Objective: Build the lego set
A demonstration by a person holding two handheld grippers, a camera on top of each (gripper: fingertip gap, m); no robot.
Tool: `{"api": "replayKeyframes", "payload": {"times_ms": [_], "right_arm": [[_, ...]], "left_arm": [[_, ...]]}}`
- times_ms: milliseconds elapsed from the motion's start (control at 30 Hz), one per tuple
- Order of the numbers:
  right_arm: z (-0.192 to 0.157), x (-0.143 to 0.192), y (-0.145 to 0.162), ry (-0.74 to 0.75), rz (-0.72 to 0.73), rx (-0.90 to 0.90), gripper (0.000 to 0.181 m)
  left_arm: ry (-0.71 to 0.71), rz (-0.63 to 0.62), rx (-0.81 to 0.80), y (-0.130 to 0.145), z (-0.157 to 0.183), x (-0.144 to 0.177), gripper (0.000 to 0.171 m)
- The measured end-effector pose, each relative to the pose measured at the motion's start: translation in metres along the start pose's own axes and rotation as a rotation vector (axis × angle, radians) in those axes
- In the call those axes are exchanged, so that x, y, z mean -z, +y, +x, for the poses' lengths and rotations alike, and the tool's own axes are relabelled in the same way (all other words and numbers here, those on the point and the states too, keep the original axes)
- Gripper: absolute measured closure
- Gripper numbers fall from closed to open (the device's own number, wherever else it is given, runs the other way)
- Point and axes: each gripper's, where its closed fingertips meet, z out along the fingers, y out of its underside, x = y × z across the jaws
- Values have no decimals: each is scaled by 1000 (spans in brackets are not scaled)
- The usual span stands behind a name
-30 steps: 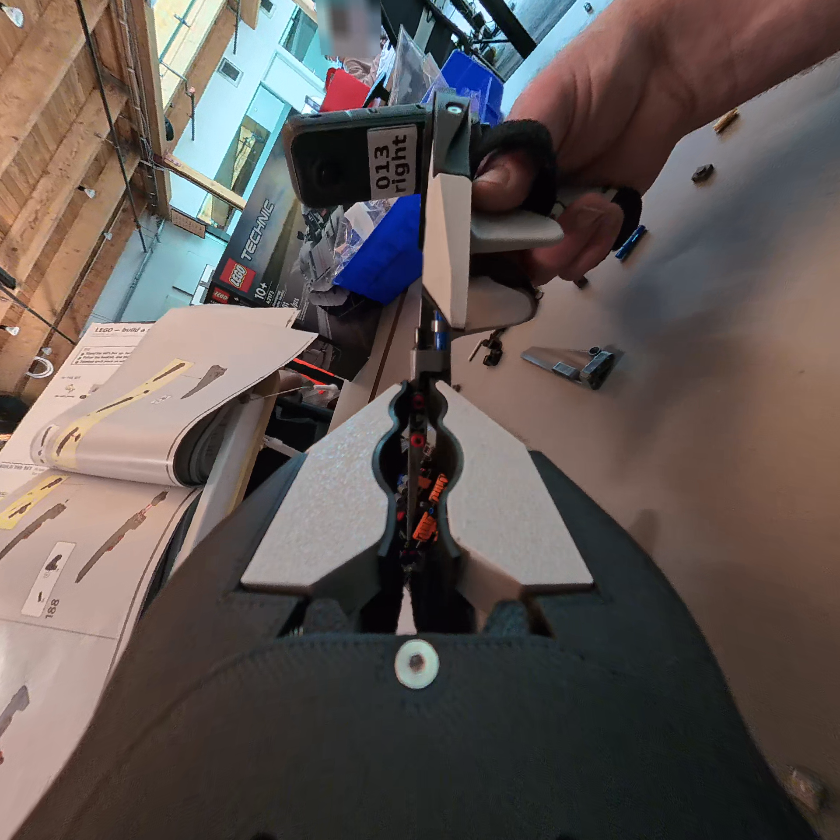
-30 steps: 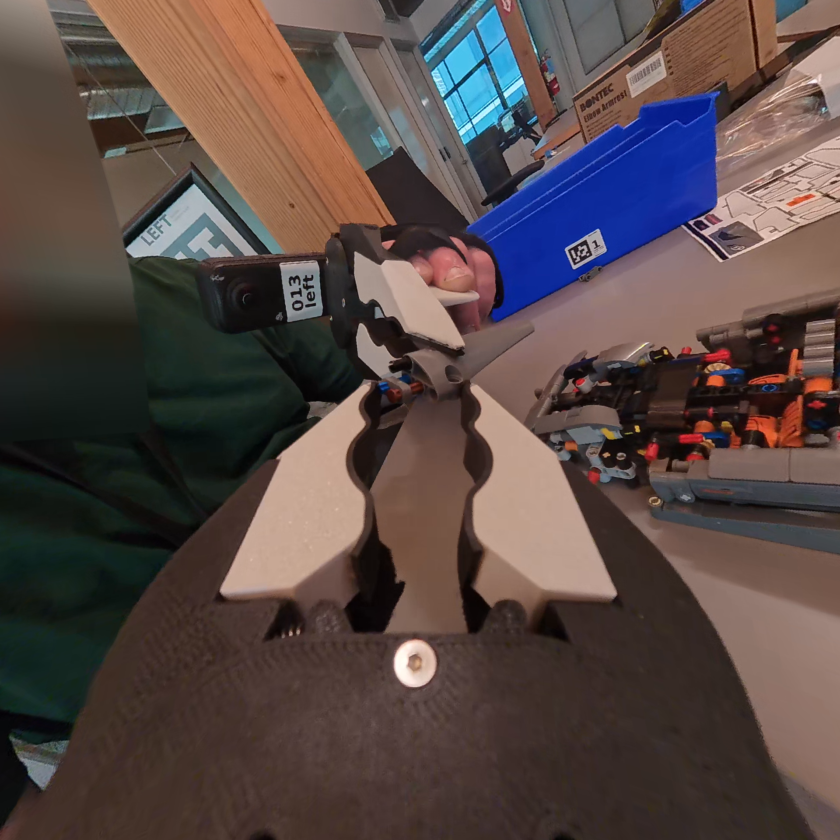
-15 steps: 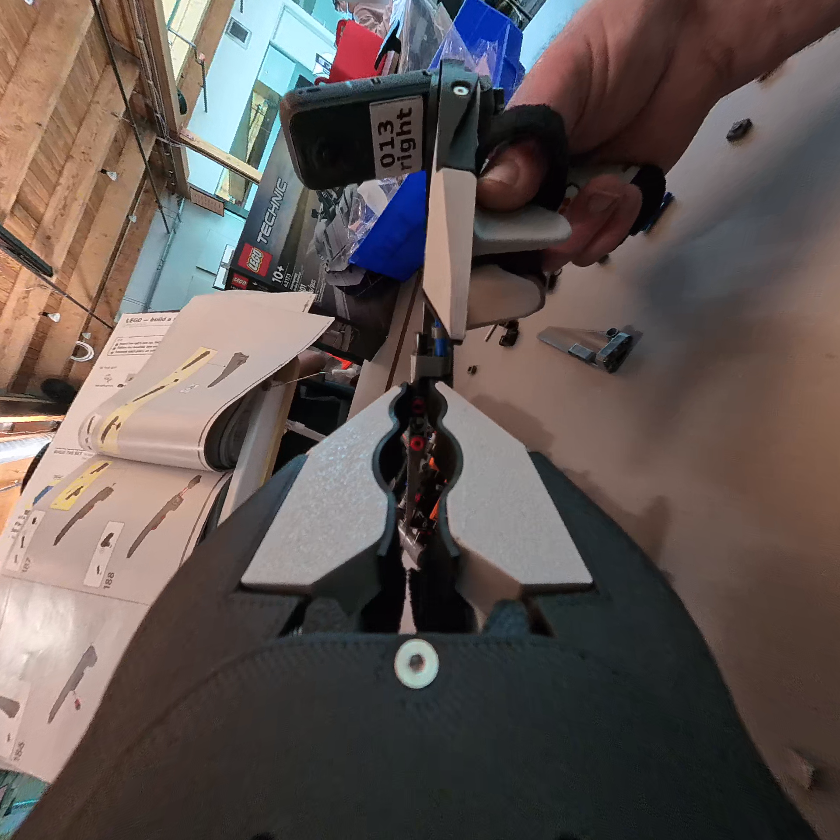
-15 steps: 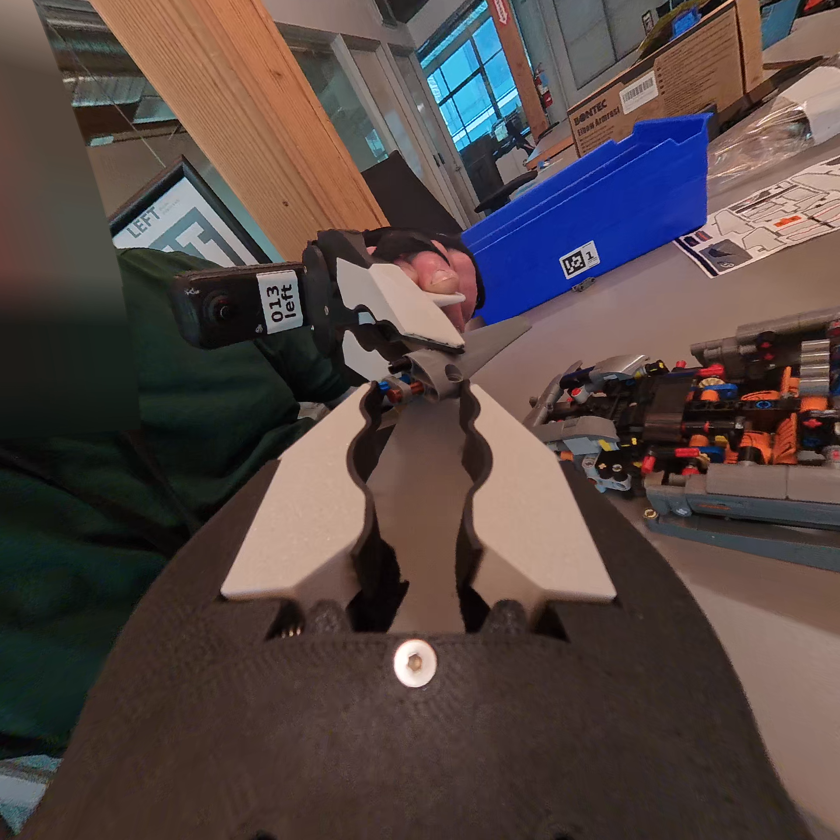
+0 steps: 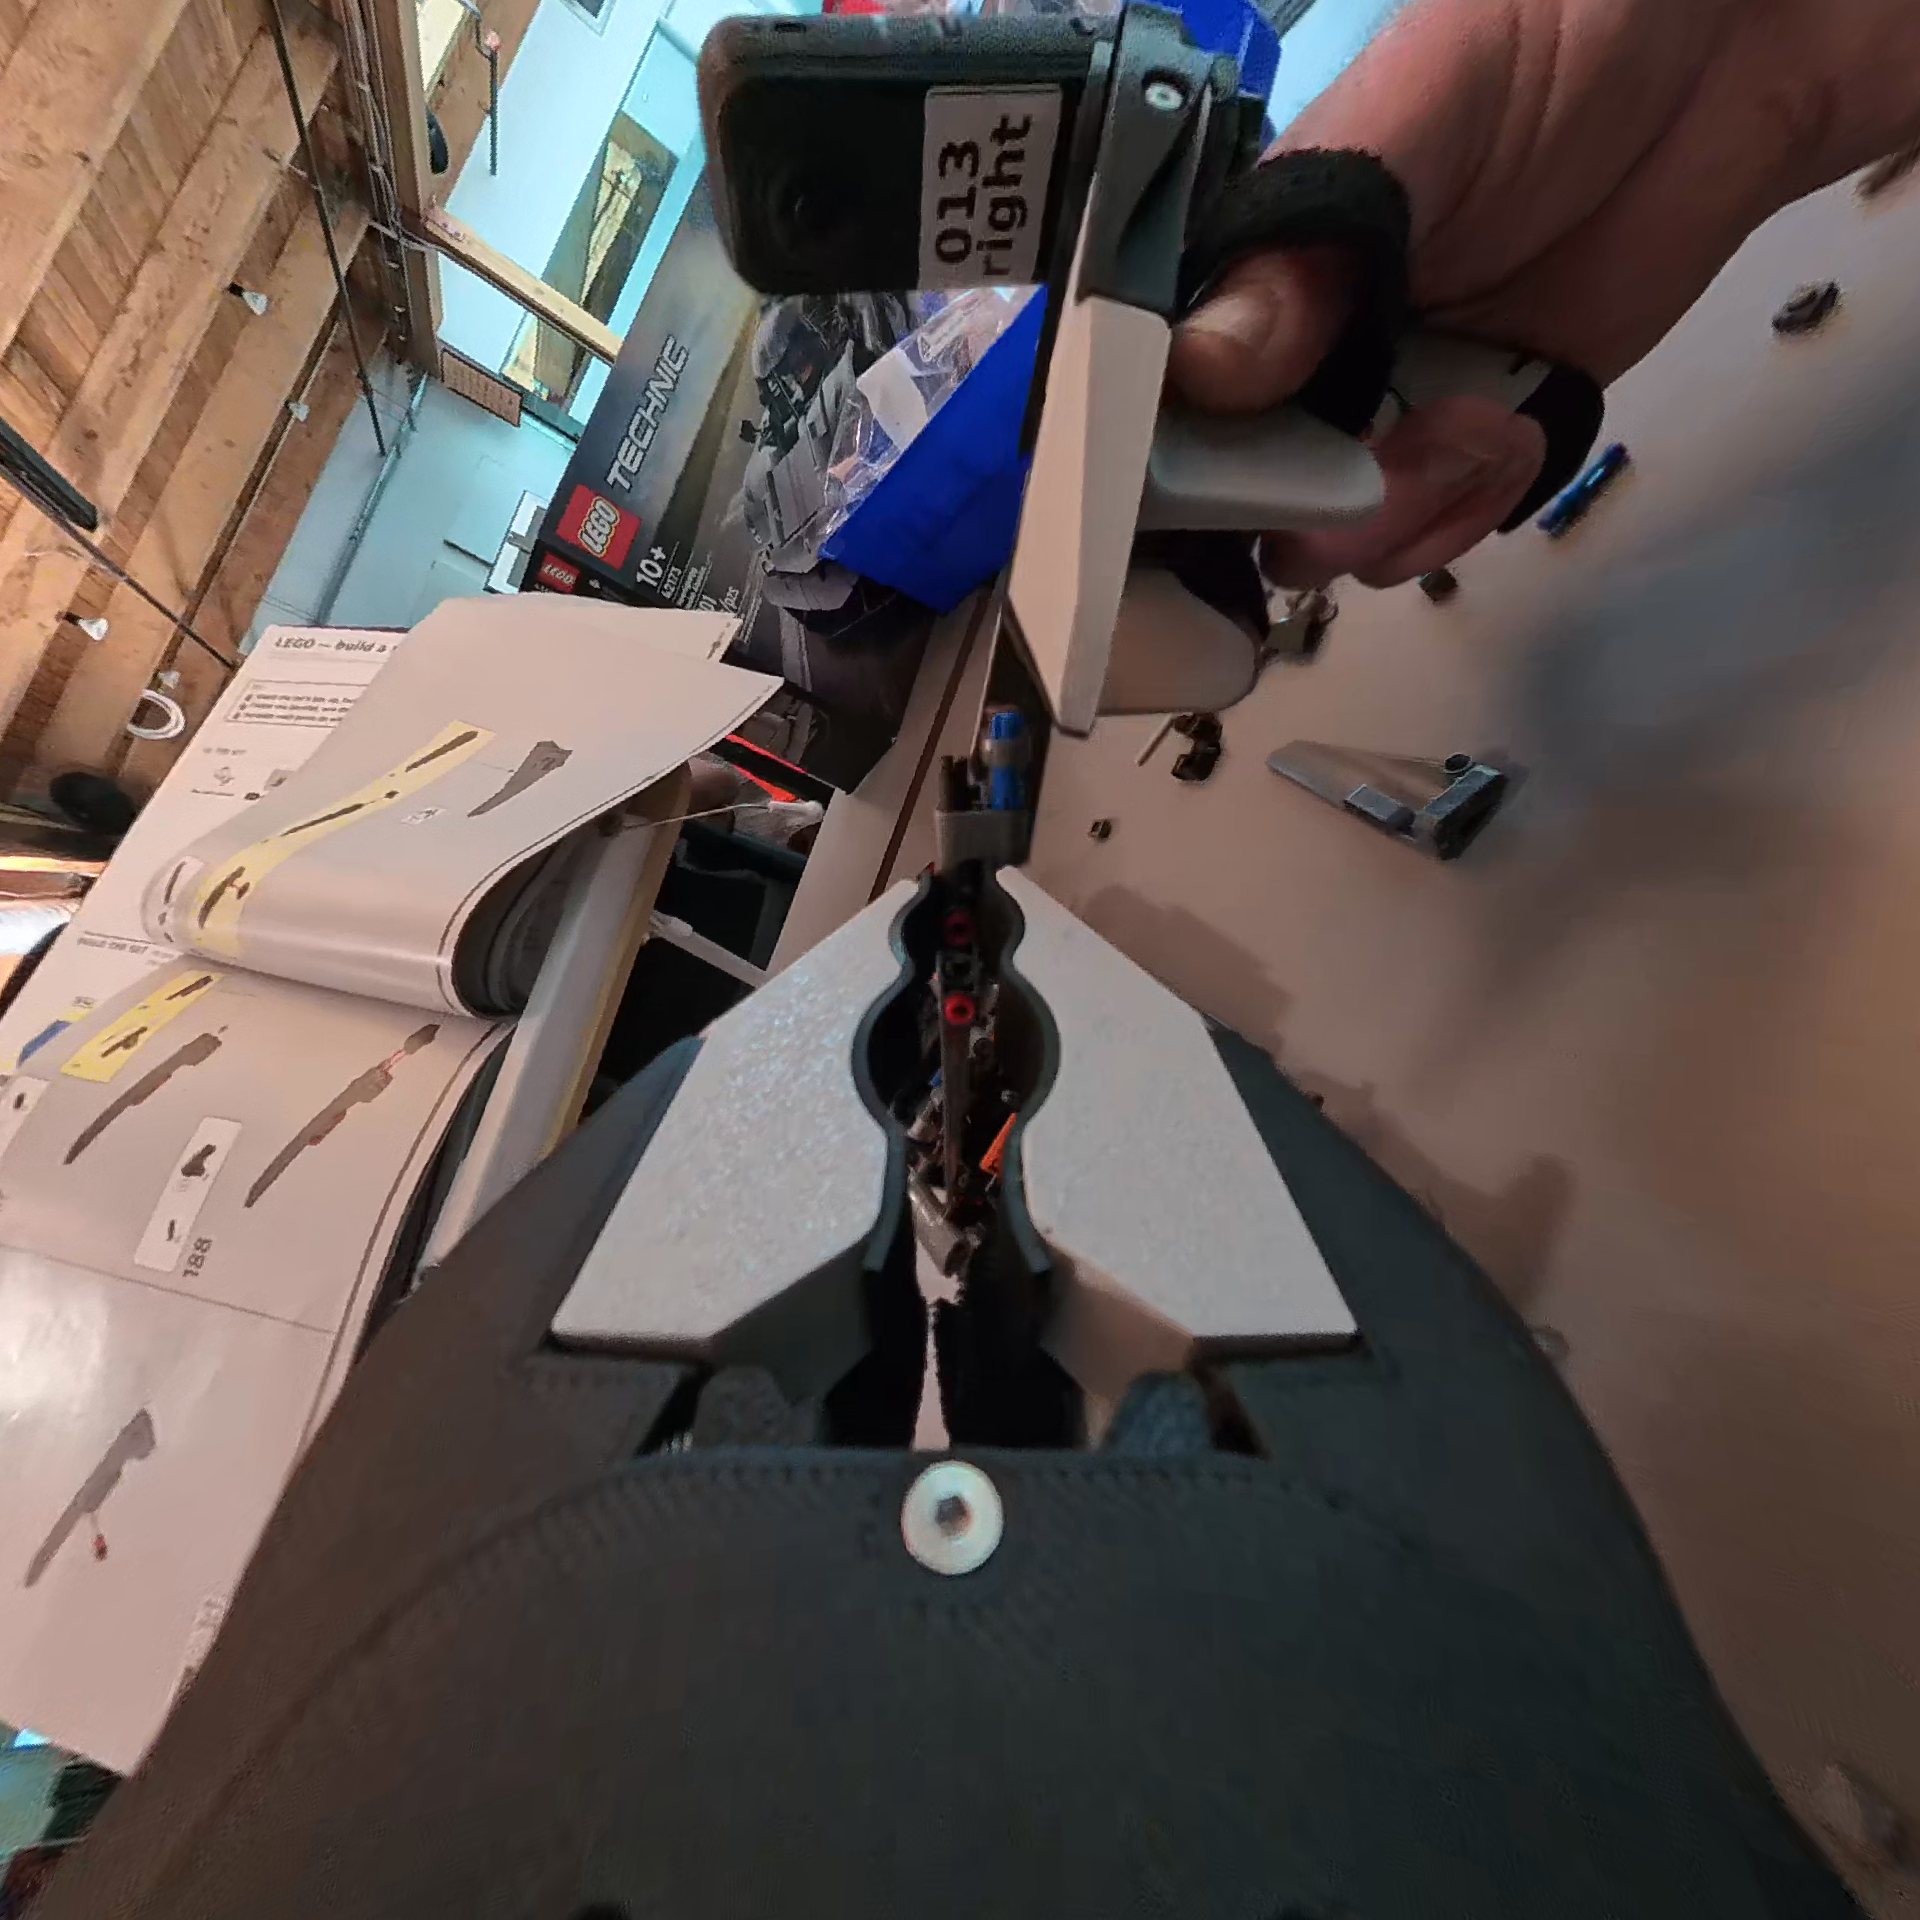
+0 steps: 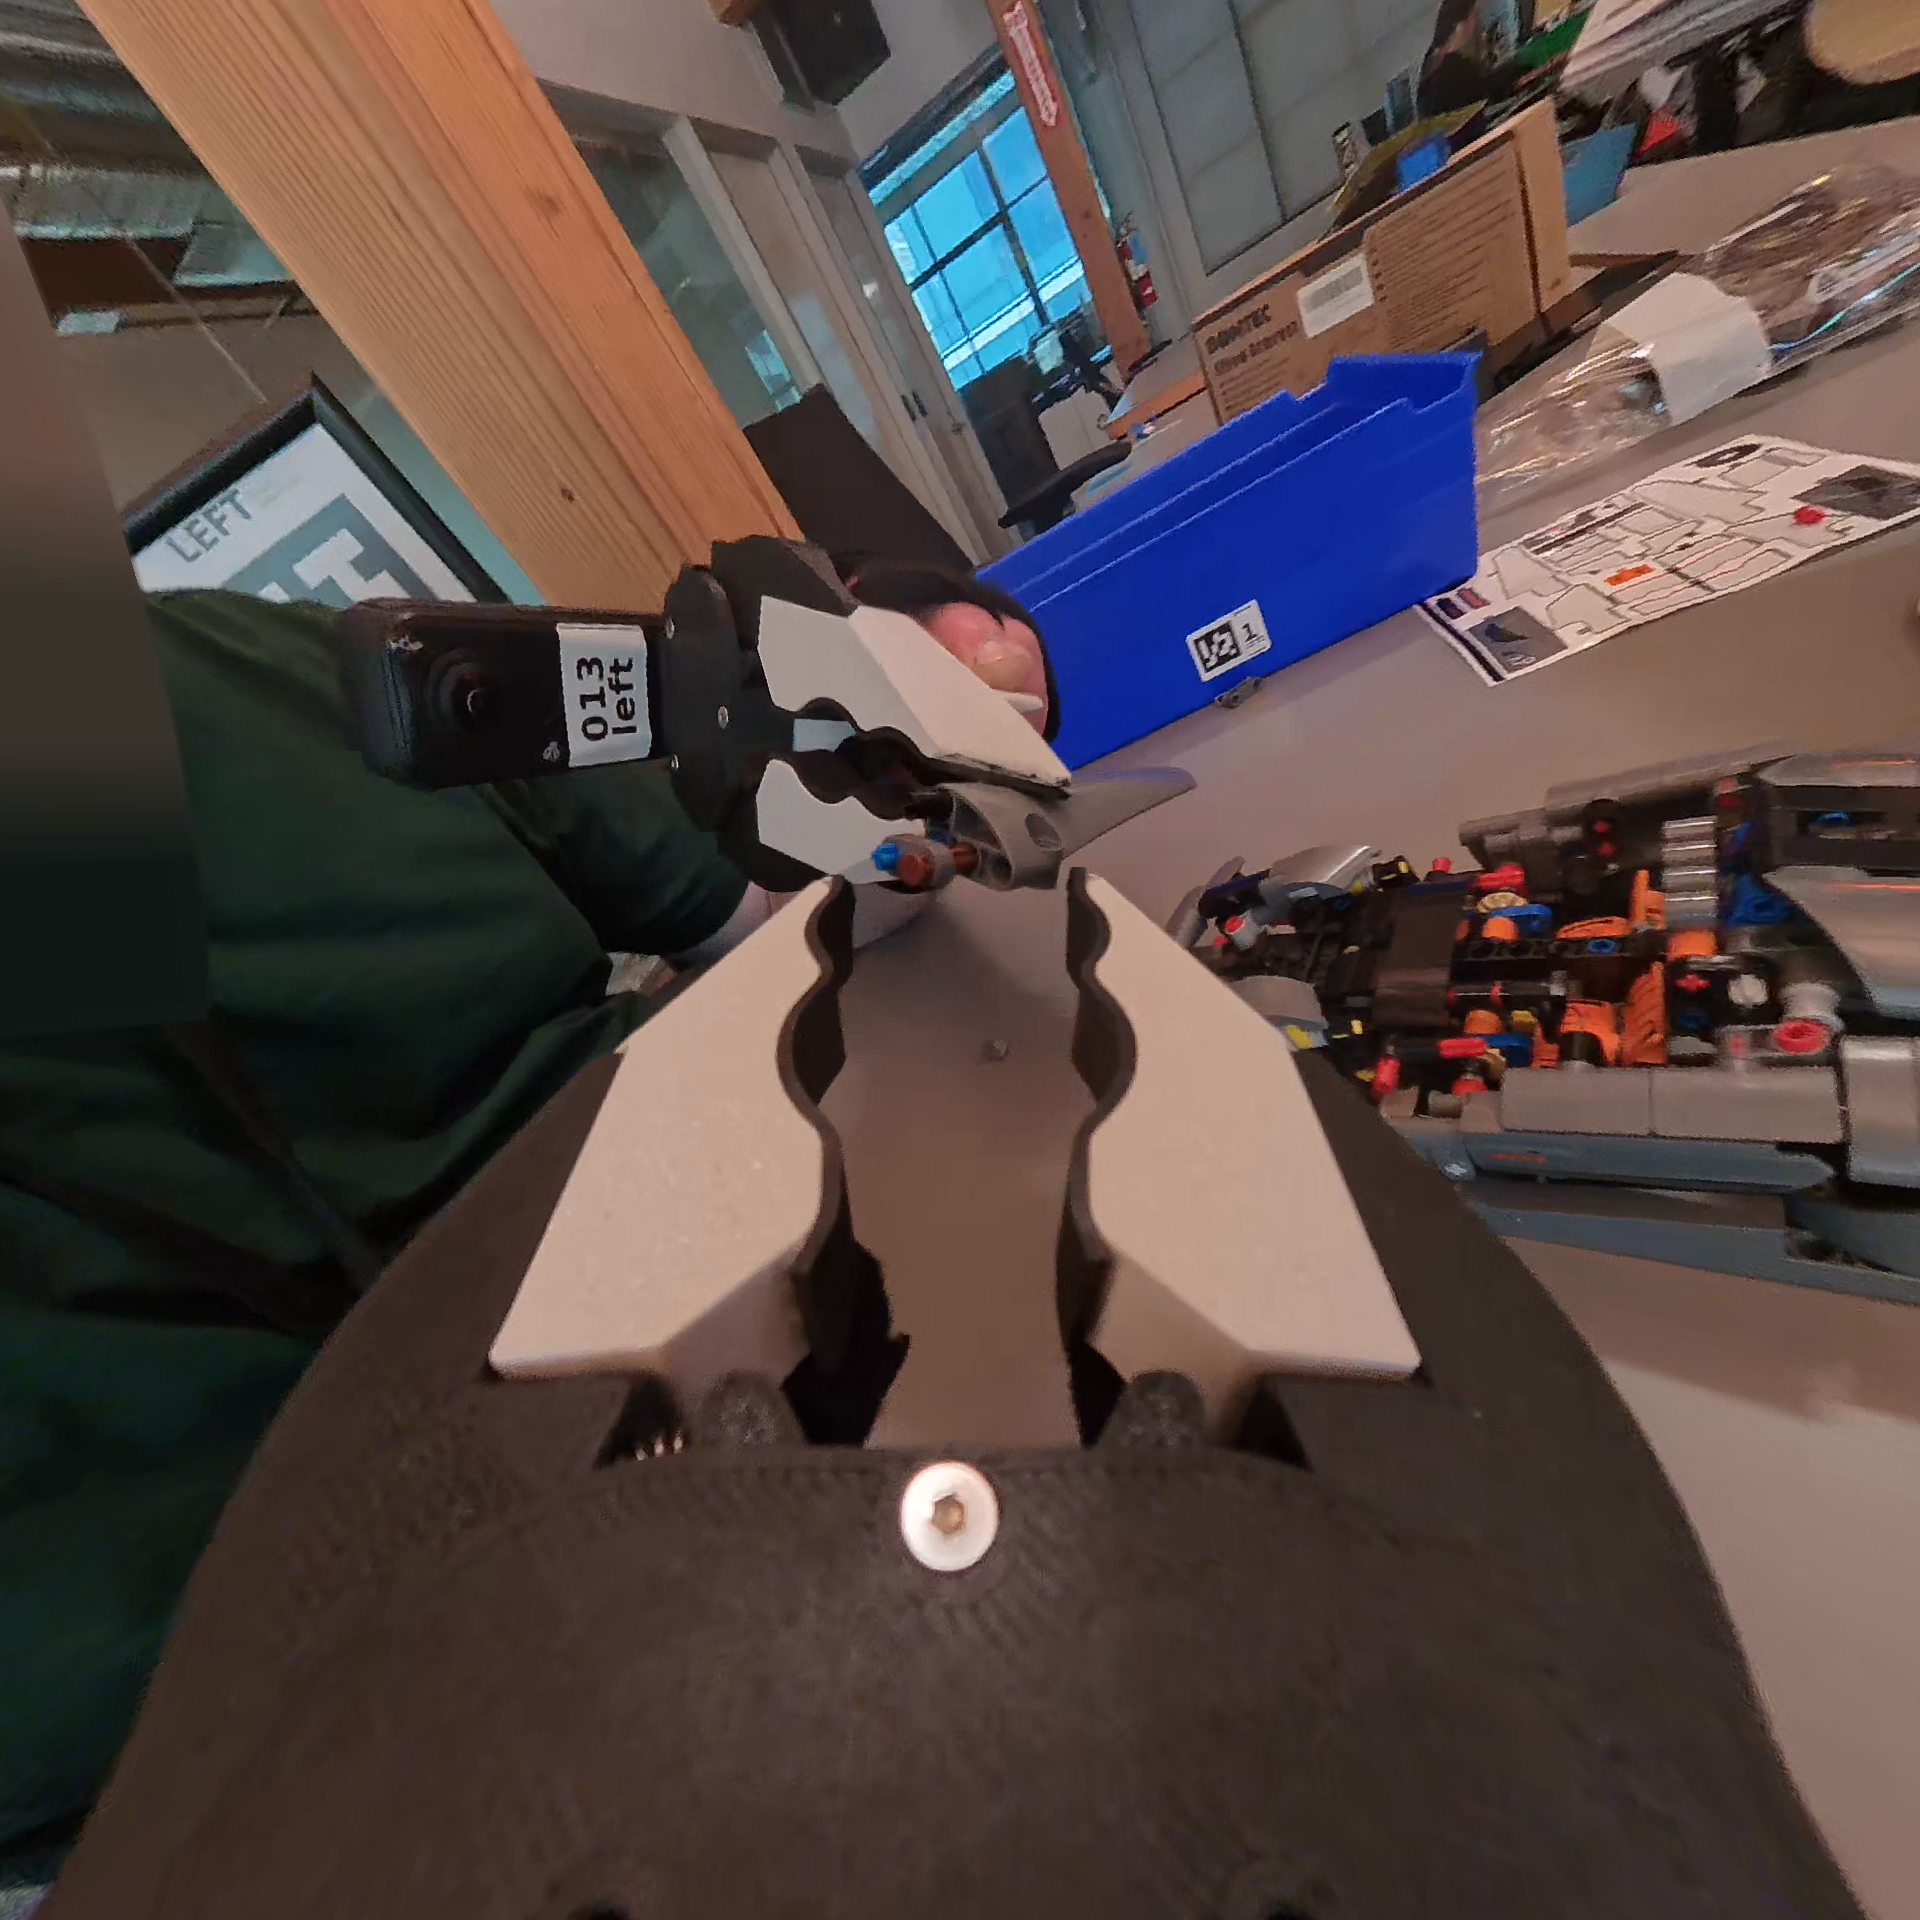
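My left gripper (image 5: 961,883) is shut on a thin grey Lego panel (image 5: 982,821) that I see edge-on. In the right wrist view the left gripper (image 6: 997,779) holds this curved grey panel (image 6: 1101,805) above the table, with blue and brown pins (image 6: 914,857) at its near end. My right gripper (image 6: 956,883) is open and empty, its fingertips just short of the panel's pin end. It also shows in the left wrist view (image 5: 1070,717), close above the panel. The large part-built Lego car (image 6: 1610,997) lies on the table to the right.
A blue bin (image 6: 1247,561), a printed sheet (image 6: 1662,530) and a cardboard box (image 6: 1403,281) stand behind the car. In the left wrist view an open instruction booklet (image 5: 416,831), the Lego box (image 5: 665,499), a loose grey piece (image 5: 1392,795) and small parts lie on the grey table (image 5: 1558,1143).
The left gripper has turned the panel flatter and come nearer the right gripper. The panel's pin end now sits just beyond the right fingertips. The right gripper has stayed open.
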Motion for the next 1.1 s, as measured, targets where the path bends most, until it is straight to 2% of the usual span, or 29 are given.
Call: {"api": "replayKeyframes", "payload": {"times_ms": [133, 300, 500, 600, 667, 700, 733, 867, 1100], "right_arm": [[3, 10, -9, 34, 45, 10, 144], [1, 4, -11, 42, 50, 15, 139], [2, 1, -12, 61, 64, 30, 155], [3, 1, -11, 73, 56, 44, 157], [1, 2, -13, 74, 67, 69, 170], [0, 2, -14, 71, 71, 79, 170], [-1, 2, -14, 62, 73, 77, 169], [-2, 1, -15, 52, 71, 67, 144], [2, 20, -21, 121, 80, 108, 148]], "left_arm": [[-13, 2, 45, 2, -7, 1, 166], [-26, -33, 2, 5, -5, -2, 166], [-24, -42, -29, 3, 1, -3, 167], [-22, -49, -32, 3, 2, -4, 166], [-11, -45, -25, 1, 5, -4, 166], [-11, -45, -26, 1, 5, -4, 167], [-19, -40, -31, 0, 4, -4, 167], [-15, -41, 2, 1, 2, -3, 166], [29, -28, 83, 6, 1, -5, 166]]}}
